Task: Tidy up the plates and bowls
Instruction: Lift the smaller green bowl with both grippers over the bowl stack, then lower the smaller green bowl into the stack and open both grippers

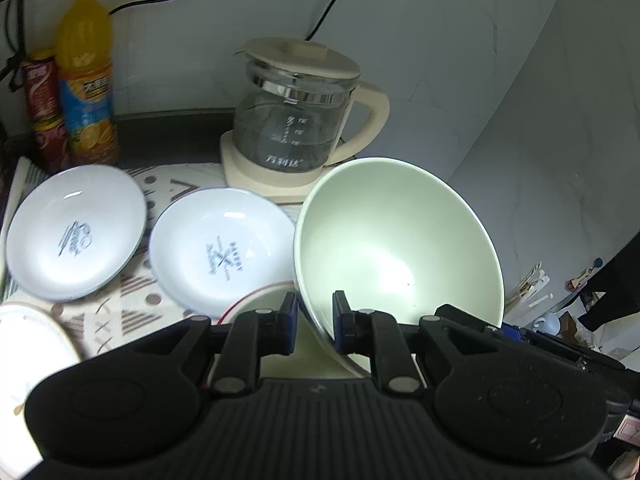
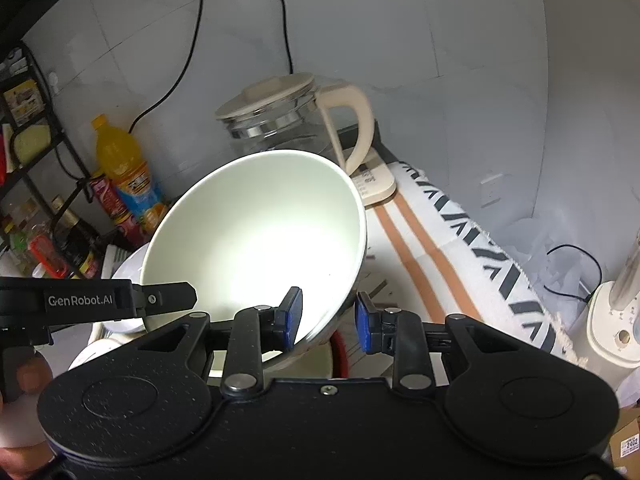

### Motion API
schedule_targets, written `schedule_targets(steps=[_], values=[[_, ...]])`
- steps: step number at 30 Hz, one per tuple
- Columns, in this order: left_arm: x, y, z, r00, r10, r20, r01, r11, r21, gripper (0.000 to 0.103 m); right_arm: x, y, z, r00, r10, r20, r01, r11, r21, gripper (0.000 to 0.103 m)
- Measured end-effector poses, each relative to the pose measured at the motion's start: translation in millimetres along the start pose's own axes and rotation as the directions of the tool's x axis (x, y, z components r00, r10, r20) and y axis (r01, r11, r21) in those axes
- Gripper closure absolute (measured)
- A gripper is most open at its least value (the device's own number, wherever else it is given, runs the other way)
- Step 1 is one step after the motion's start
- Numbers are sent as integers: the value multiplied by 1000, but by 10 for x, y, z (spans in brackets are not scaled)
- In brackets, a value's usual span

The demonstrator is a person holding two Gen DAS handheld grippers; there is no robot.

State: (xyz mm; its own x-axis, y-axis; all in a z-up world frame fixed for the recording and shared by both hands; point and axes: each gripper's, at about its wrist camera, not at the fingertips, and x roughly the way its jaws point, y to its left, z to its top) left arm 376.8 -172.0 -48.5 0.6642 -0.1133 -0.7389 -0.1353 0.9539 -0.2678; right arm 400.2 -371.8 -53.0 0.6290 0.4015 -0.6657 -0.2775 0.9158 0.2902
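Observation:
A large pale bowl (image 1: pixel 396 248) (image 2: pixel 256 248) hangs tilted above the table. My left gripper (image 1: pixel 316 320) is shut on its rim, one blue pad inside the wall and one outside; in the right wrist view it (image 2: pixel 160 300) clamps the bowl's left edge. My right gripper (image 2: pixel 328 320) straddles the opposite rim, open, with a gap between the outer pad (image 2: pixel 366 324) and the wall. Two white plates with blue print (image 1: pixel 76 232) (image 1: pixel 222 252) lie on the patterned mat. A red-rimmed bowl (image 1: pixel 256 300) (image 2: pixel 340 348) sits under the lifted one.
A glass kettle (image 1: pixel 296 120) (image 2: pixel 288 120) on its cream base stands behind the dishes. An orange juice bottle (image 1: pixel 86 76) and red can (image 1: pixel 44 108) stand back left. Another plate (image 1: pixel 32 344) lies at the near left. A black rack (image 2: pixel 32 160) holds bottles; a white appliance (image 2: pixel 616 320) stands right.

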Motion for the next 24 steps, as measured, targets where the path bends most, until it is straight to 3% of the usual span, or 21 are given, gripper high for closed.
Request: schedule_targets(steps=[12, 24], values=[[-292, 145, -276, 999, 43, -20, -44, 998, -42, 87, -140, 182, -232, 998, 43, -55, -45, 999, -27, 74], [-108, 349, -458, 993, 73, -93, -80, 994, -74, 85, 52, 220, -400, 989, 55, -134, -58, 998, -21, 68]])
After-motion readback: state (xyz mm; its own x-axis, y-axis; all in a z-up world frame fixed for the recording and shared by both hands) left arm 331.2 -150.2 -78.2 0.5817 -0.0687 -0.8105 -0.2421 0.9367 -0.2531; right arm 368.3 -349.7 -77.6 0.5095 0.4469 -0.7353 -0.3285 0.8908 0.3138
